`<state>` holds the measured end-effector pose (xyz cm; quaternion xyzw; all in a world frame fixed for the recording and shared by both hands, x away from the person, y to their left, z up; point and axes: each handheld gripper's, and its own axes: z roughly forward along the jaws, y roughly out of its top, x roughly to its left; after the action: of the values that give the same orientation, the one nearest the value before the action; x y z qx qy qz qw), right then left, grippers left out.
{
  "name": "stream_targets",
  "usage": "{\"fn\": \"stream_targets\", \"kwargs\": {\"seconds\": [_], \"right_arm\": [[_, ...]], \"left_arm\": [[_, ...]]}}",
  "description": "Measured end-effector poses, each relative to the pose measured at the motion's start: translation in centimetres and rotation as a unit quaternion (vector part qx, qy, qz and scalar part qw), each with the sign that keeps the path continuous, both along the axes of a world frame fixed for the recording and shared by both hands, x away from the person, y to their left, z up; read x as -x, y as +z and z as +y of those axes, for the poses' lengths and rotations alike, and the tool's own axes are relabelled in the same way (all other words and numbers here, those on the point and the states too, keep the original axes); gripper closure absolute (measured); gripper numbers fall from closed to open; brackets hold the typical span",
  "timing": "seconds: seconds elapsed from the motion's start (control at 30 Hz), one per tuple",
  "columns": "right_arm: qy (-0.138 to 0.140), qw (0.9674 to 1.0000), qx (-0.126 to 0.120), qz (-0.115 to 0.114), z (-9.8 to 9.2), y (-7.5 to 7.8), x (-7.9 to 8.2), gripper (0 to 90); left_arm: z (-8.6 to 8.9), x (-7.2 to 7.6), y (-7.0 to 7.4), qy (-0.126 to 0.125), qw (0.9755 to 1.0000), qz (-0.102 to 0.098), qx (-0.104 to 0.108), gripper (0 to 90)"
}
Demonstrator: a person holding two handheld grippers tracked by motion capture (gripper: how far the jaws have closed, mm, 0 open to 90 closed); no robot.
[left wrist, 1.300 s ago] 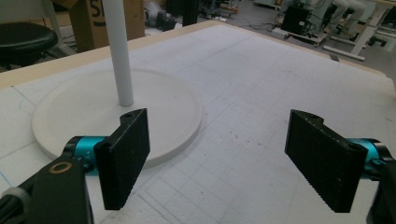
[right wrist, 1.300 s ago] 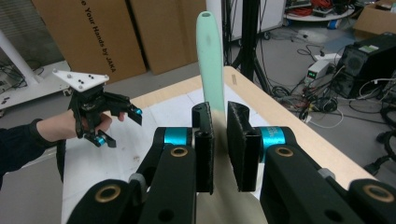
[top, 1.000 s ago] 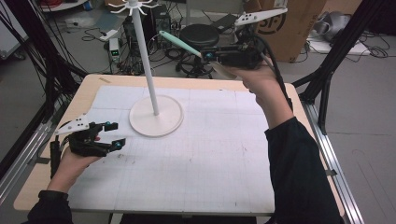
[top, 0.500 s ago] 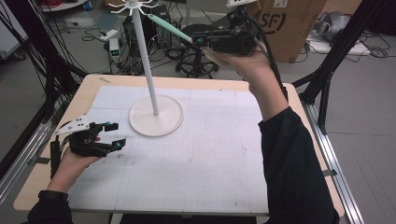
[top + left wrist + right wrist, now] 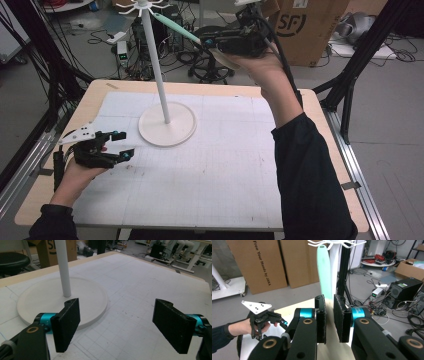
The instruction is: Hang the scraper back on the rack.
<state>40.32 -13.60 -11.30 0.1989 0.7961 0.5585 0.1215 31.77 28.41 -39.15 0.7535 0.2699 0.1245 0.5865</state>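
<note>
Now the right tool, clamping the mint spatula, is rising toward the rack's hooks at eleven o'clock; left tool is resting agape on the desk

Beyond the right gripper's jaws, brown cardboard boxes stand on the grey floor. To the jaws' right, black equipment cases sit among tangled cables.

Even, soft indoor light; faint shadows (no glare), the high view slightly soft, backgrounds mildly blurred.
</note>
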Motion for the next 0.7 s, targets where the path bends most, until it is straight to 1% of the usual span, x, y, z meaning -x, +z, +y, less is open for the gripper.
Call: {"fn": "stream_targets", "kwargs": {"seconds": [0.17, 0.2, 0.27, 0.4, 0.53, 0.6, 0.7], "right_arm": [[-0.005, 1.0, 0.006, -0.004, 0.12, -0.1, -0.08, 81.7], [-0.007, 1.0, 0.005, -0.001, 0.16, -0.14, -0.08, 81.7], [-0.011, 0.9999, 0.008, -0.004, 0.14, -0.21, -0.17, 81.7], [-0.017, 0.9998, 0.011, -0.001, 0.07, -0.35, -0.34, 81.7], [-0.016, 0.9998, 0.014, -0.004, 0.29, -0.45, -0.45, 81.7], [-0.015, 0.9998, 0.014, -0.001, 0.48, -0.54, -0.48, 81.7], [-0.017, 0.9997, 0.02, -0.002, 0.74, -0.69, -0.57, 81.6]], "left_arm": [[-0.05, 0.04, 0.01, 0.0, 1.0, 0.0, -0.002, 22.9], [-0.05, 0.04, 0.01, 0.0, 1.0, 0.0, -0.002, 22.8], [-0.03, 0.03, 0.0, 0.0, 1.0, 0.0, -0.003, 22.9], [-0.07, 0.02, -0.03, 0.0, 1.0, 0.001, -0.004, 22.9], [-0.13, 0.01, -0.05, -0.001, 1.0, 0.001, -0.005, 22.9], [-0.14, 0.02, -0.05, -0.002, 1.0, 0.001, -0.005, 22.9], [-0.13, 0.03, -0.04, -0.002, 1.0, 0.001, -0.006, 22.9]]}}
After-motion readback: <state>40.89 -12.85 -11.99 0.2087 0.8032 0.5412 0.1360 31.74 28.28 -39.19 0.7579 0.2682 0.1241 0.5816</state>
